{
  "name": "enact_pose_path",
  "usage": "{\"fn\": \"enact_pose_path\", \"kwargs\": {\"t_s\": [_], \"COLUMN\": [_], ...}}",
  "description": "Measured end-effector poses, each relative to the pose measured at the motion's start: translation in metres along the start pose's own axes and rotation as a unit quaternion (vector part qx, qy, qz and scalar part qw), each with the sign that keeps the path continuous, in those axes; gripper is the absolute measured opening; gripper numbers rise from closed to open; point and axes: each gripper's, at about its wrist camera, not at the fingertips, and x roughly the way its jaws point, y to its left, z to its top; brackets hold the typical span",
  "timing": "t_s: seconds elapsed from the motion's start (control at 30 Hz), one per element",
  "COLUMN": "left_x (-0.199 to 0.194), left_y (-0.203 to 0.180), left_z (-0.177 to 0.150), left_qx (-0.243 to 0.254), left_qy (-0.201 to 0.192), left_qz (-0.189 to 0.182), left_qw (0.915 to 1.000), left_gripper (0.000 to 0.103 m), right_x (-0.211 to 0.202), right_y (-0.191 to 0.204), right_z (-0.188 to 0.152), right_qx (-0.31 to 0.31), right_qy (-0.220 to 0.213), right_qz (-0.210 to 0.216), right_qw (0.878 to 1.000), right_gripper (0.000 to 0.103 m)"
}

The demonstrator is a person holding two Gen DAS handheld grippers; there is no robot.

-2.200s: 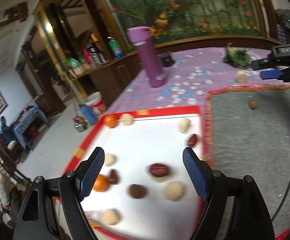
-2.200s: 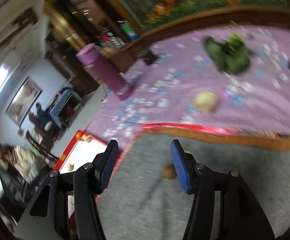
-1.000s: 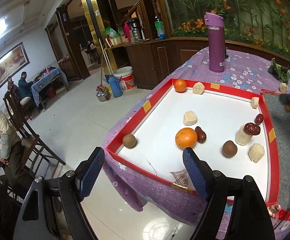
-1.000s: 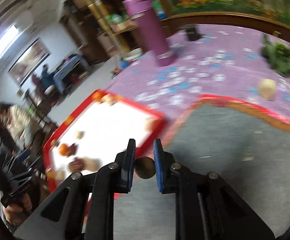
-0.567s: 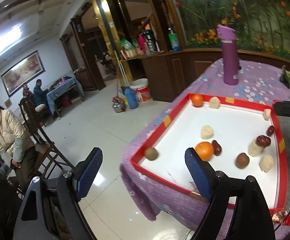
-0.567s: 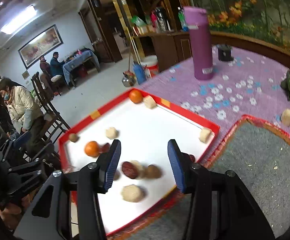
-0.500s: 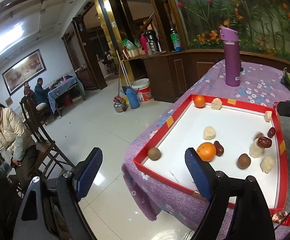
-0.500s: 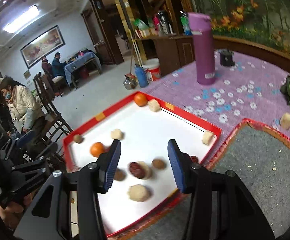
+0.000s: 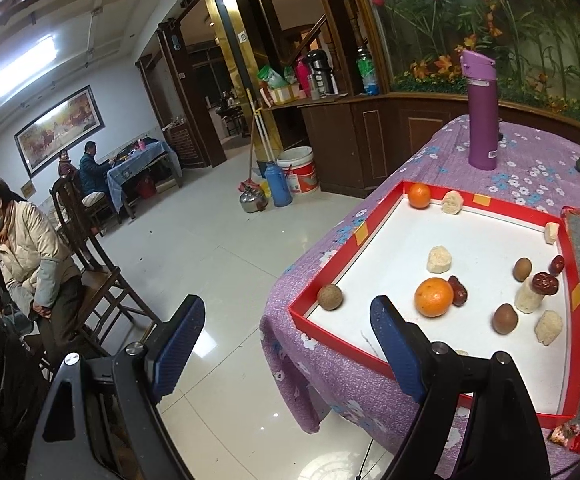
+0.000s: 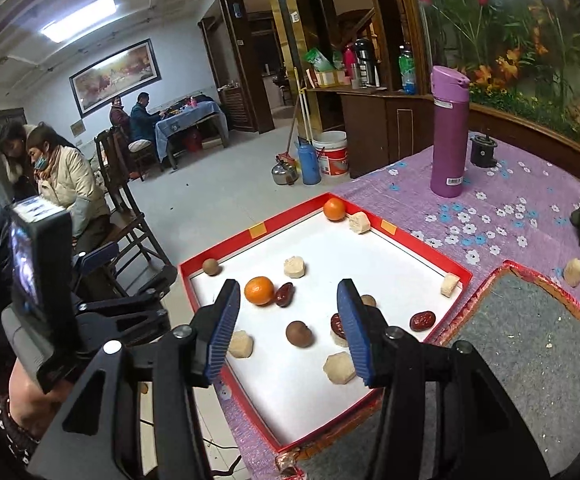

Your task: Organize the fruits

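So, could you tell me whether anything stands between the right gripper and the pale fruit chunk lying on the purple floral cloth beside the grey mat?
Nothing visible: the open right gripper hangs over the red-rimmed tray, and only bare cloth and mat separate it from the pale chunk.

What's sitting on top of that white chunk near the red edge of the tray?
A dark red date rests on the upright white chunk. In the right wrist view the right gripper partly covers both.

I can read no text: the purple bottle [image 10: 449, 133] label and the white bucket [image 10: 333, 159] print are too small to resolve.
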Motion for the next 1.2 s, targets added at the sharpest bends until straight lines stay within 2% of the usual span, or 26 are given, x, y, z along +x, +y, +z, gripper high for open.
{"fn": "enact_pose_path", "kwargs": {"t_s": [0.37,0.5,0.67,0.77,0.9,1.03,1.1,1.2], "left_x": [0.005,0.002,-0.015,-0.023,-0.045,-0.064,-0.071,-0.080], "left_y": [0.008,0.011,0.009,-0.009,-0.040,-0.069,-0.087,-0.108], "left_z": [-0.004,-0.004,0.000,0.005,0.009,0.015,0.019,0.020], "left_qx": [-0.028,-0.045,-0.078,-0.055,-0.026,-0.020,-0.009,0.010], "left_qy": [0.021,0.017,0.002,0.003,-0.017,-0.027,-0.026,-0.035], "left_qz": [0.022,0.023,-0.003,-0.031,-0.062,-0.112,-0.134,-0.139], "left_qw": [0.9992,0.9986,0.9969,0.9980,0.9976,0.9932,0.9906,0.9896], "left_gripper": [0.088,0.101,0.101,0.101,0.102,0.102,0.102,0.102], "right_x": [-0.001,-0.002,-0.010,-0.024,-0.051,-0.090,-0.108,-0.139], "right_y": [0.029,0.037,0.040,0.030,0.008,-0.017,-0.025,-0.034], "right_z": [-0.011,-0.014,-0.021,-0.024,-0.029,-0.034,-0.035,-0.036], "right_qx": [-0.047,-0.054,-0.065,-0.056,-0.031,0.000,0.011,0.025], "right_qy": [0.010,0.013,0.005,-0.014,-0.043,-0.078,-0.094,-0.121], "right_qz": [-0.006,-0.004,-0.012,-0.030,-0.065,-0.115,-0.130,-0.155], "right_qw": [0.999,0.998,0.998,0.998,0.997,0.990,0.987,0.980], "right_gripper": [0.057,0.057,0.057,0.057,0.057,0.057,0.064,0.071]}}
